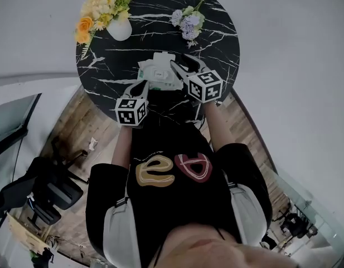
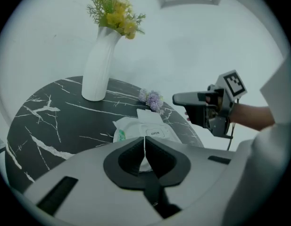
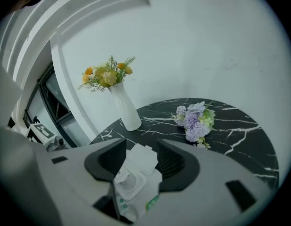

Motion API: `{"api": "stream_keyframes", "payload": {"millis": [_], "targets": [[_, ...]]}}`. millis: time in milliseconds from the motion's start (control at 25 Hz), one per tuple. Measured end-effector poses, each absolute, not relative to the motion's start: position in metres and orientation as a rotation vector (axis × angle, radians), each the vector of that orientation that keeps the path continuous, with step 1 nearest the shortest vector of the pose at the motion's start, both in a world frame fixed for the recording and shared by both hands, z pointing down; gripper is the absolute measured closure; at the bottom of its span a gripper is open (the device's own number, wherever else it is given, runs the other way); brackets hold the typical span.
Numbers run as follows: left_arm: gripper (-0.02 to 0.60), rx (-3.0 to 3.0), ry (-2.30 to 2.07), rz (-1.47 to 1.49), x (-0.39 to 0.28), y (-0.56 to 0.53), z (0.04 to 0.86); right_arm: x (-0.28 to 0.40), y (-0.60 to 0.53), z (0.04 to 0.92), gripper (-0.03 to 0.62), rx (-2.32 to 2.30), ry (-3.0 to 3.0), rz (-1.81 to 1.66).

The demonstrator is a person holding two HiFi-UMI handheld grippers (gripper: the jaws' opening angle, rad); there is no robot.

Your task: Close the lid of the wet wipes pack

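The wet wipes pack (image 1: 158,72) lies in the middle of the round black marble table (image 1: 219,38). Its white lid (image 2: 154,133), marked OPEN, lies flat on the pack (image 2: 136,131). A white sheet (image 3: 143,157) rests at the pack's far side. My left gripper (image 1: 143,85) hovers at the pack's near left corner, its jaws shut (image 2: 145,141) with nothing between them. My right gripper (image 1: 185,65) hangs over the pack's right side, open (image 3: 141,147). The pack (image 3: 131,182) shows below the gap, and the pads do not touch it.
A white vase of yellow and orange flowers (image 1: 119,27) stands at the table's far left. A bunch of purple flowers (image 1: 188,21) lies at the far right. The table's near edge runs just under my grippers. A black office chair (image 1: 49,191) stands on the floor at left.
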State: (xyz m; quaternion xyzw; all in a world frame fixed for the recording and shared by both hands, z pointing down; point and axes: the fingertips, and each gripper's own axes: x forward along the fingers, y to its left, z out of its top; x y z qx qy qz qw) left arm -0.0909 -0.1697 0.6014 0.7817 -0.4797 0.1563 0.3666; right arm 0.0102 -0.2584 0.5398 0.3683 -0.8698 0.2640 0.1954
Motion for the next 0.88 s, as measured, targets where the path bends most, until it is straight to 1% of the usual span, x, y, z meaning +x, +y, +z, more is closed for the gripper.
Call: {"api": "stream_keyframes", "payload": {"millis": [240, 560, 880], "targets": [[0.561, 2.064, -1.315, 0.228, -0.094, -0.184, 0.561, 0.033, -0.226, 0.53, 0.399, 1.213, -2.421, 0.626], [0.561, 2.242, -1.412, 0.234, -0.082, -0.164, 0.518, 0.037, -0.188, 0.503, 0.401, 1.304, -2.501, 0.457], [0.561, 2.248, -1.515, 0.186, -0.08, -0.144, 0.504, 0.036, -0.167, 0.503, 0.399, 1.287, -2.514, 0.434]]}}
